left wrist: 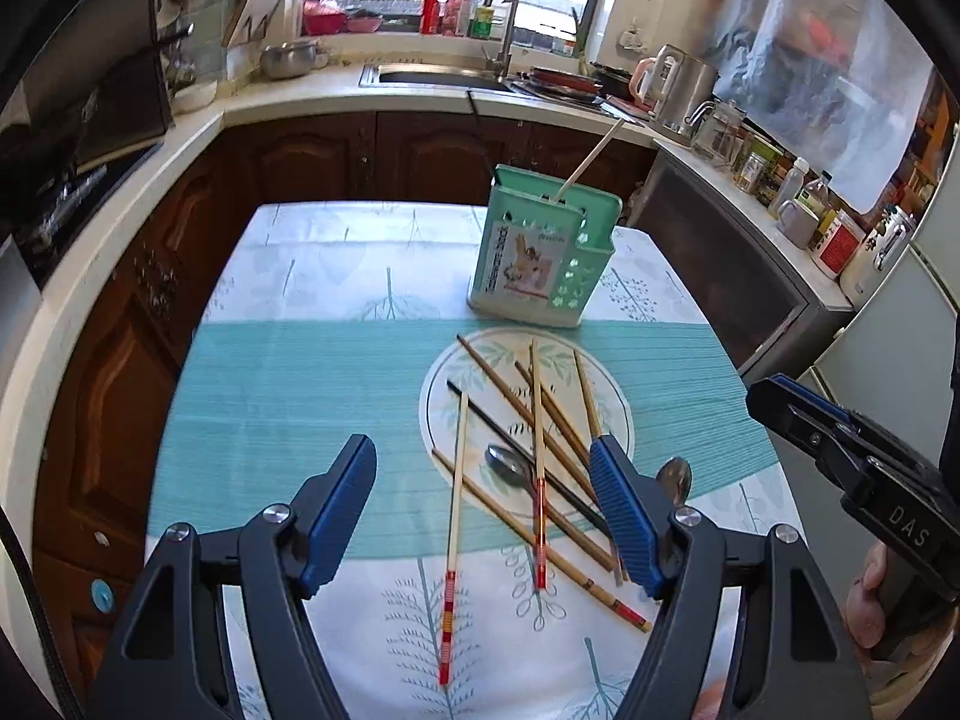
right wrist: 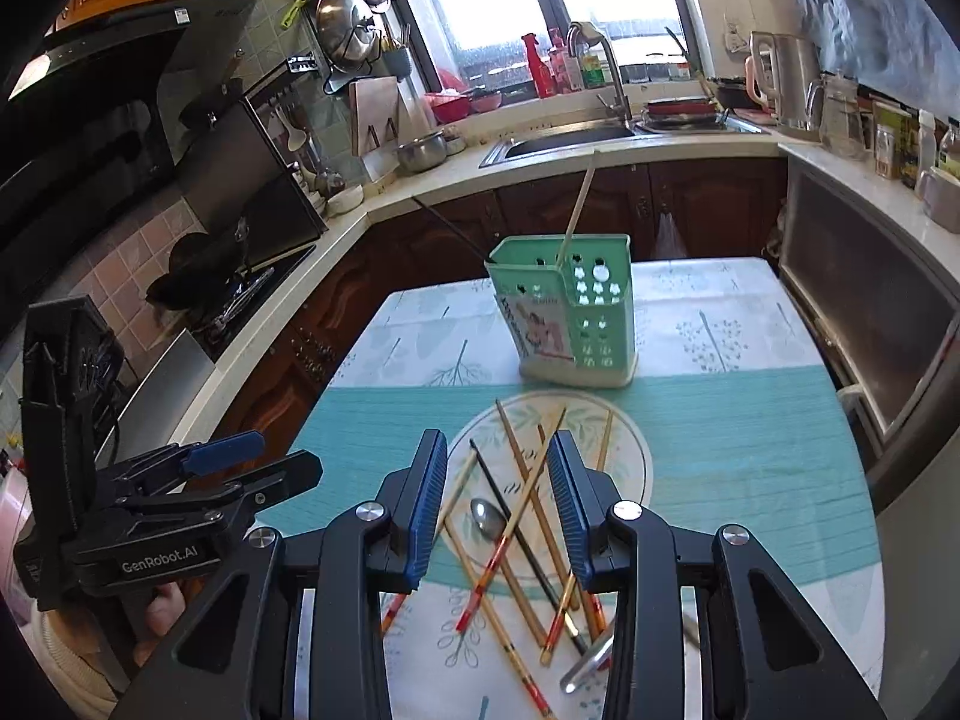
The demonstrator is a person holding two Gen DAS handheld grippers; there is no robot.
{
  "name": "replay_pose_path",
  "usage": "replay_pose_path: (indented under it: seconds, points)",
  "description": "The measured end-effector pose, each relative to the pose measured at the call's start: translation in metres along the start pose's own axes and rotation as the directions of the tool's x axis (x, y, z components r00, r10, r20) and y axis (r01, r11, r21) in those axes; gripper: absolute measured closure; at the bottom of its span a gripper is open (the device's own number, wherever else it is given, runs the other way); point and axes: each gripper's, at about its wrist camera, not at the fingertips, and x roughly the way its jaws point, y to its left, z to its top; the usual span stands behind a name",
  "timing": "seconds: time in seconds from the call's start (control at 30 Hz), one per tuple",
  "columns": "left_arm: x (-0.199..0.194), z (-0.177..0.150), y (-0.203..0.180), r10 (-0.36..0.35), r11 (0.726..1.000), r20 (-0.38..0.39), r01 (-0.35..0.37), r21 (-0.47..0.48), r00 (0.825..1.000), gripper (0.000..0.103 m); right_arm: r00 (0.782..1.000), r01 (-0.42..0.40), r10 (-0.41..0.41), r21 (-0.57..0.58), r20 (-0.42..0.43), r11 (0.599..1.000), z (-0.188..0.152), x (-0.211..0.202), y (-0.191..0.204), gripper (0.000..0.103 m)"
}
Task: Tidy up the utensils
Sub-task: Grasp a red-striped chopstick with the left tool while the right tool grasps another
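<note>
Chopsticks (left wrist: 540, 450) and two spoons (left wrist: 510, 468) lie jumbled mid-table (left wrist: 288, 384), with the green holder (left wrist: 540, 258) at 12 o'clock of the pile, one chopstick already in it. Left claw (left wrist: 480, 510) is wide and empty, right claw (right wrist: 498, 510) half open, also empty.

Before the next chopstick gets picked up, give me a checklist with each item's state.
1. Left gripper empty, its jaws wide apart: ok.
2. Right gripper empty, its jaws part-open: ok.
3. Green holder upright on the table: ok.
4. Room left in holder: ok; only one chopstick shows in it.
5. Loose chopsticks separated for a clean single grab: not ok; they cross one another and the spoon.
6. Second spoon reachable: cannot tell; a finger hides most of it.
</note>
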Motion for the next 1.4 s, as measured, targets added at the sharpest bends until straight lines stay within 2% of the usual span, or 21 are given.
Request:
replay_pose_path:
  seconds: [0.1, 0.27, 0.43, 0.47, 0.5, 0.6, 0.73, 0.87, 0.97, 1.1, 1.13, 1.27, 1.4]
  points:
    - [0.012, -0.016, 0.005, 0.028, 1.0, -0.038, -0.028, -0.001, 0.999, 0.031, 1.0, -0.005, 0.006, 0.031, -0.028, 1.0, -0.021, 0.0, -0.006, 0.067]
    - [0.035, -0.035, 0.004, 0.018, 1.0, -0.109, -0.017, 0.019, 0.994, 0.031, 0.995, -0.007, 0.013, 0.059, -0.098, 0.998, -0.04, 0.023, -0.019, 0.068]
    - [0.067, -0.048, 0.002, 0.032, 0.999, -0.186, -0.023, 0.048, 0.982, 0.037, 0.984, -0.012, 0.025, 0.073, -0.175, 0.997, -0.044, 0.052, -0.026, 0.074]
    - [0.075, -0.05, 0.003, 0.037, 0.998, -0.204, -0.028, 0.048, 0.978, 0.042, 0.98, -0.01, 0.025, 0.081, -0.196, 0.997, -0.044, 0.059, -0.027, 0.076]
    - [0.081, -0.051, 0.004, 0.034, 0.999, -0.22, -0.025, 0.045, 0.975, 0.05, 0.976, -0.008, 0.027, 0.089, -0.218, 0.996, -0.044, 0.068, -0.029, 0.077]
    - [0.105, -0.052, 0.01, 0.015, 1.0, -0.292, -0.008, 0.026, 0.956, 0.059, 0.956, -0.01, 0.046, 0.122, -0.29, 0.993, -0.043, 0.098, -0.033, 0.08]
    - [0.126, -0.049, 0.013, 0.027, 0.999, -0.331, -0.019, 0.028, 0.943, 0.059, 0.928, -0.015, 0.078, 0.172, -0.364, 0.985, -0.038, 0.143, -0.04, 0.081]
    - [0.142, -0.041, 0.02, -0.001, 1.0, -0.385, -0.006, -0.018, 0.923, 0.059, 0.895, -0.005, 0.111, 0.238, -0.433, 0.971, -0.031, 0.187, -0.048, 0.081]
    - [0.149, -0.038, 0.022, 0.009, 1.0, -0.406, -0.015, -0.011, 0.914, 0.059, 0.877, 0.002, 0.133, 0.282, -0.461, 0.959, -0.024, 0.214, -0.053, 0.083]
    - [0.16, -0.037, 0.017, 0.024, 1.0, -0.453, -0.023, 0.009, 0.891, 0.06, 0.846, 0.033, 0.148, 0.327, -0.513, 0.945, -0.02, 0.249, -0.061, 0.083]
    - [0.161, -0.035, 0.017, 0.032, 0.999, -0.449, -0.026, 0.021, 0.893, 0.06, 0.84, 0.039, 0.149, 0.331, -0.522, 0.943, -0.019, 0.254, -0.061, 0.083]
    - [0.167, -0.031, 0.01, 0.063, 0.997, -0.465, -0.038, 0.063, 0.883, 0.062, 0.827, 0.055, 0.148, 0.34, -0.543, 0.939, -0.015, 0.277, -0.061, 0.085]
    - [0.177, -0.026, -0.002, 0.106, 0.992, -0.481, -0.058, 0.114, 0.87, 0.062, 0.822, 0.096, 0.086, 0.286, -0.562, 0.953, -0.005, 0.291, -0.053, 0.085]
